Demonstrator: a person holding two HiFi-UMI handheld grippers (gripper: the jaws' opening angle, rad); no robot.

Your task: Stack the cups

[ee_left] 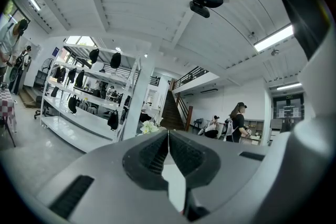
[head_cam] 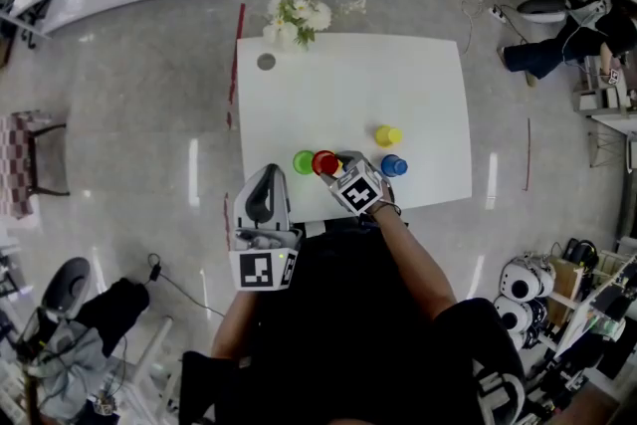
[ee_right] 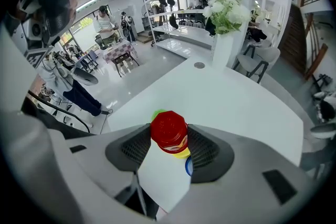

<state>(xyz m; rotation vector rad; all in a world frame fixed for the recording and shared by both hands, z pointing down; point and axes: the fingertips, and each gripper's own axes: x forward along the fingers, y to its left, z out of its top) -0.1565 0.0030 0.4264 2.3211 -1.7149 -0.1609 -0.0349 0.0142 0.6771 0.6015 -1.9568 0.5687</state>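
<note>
- Your right gripper (ee_right: 169,140) pinches the red cup (ee_right: 169,130) between its pads, just beside the green cup (head_cam: 304,162) on the table (head_cam: 398,75).
- Advice: centre it over the receiving cup before letting go.
- Left gripper (ee_left: 168,136): jaws pressed together, empty.

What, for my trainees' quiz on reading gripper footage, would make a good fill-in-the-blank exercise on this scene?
1. The right gripper grips the ___.
2. The left gripper is empty, its jaws ___.
3. In the head view, the cup closest to the blue cup is the ___.
4. At the table's far corner stands a bunch of white ___.

Missing words: red cup; shut; yellow cup; flowers.
</note>
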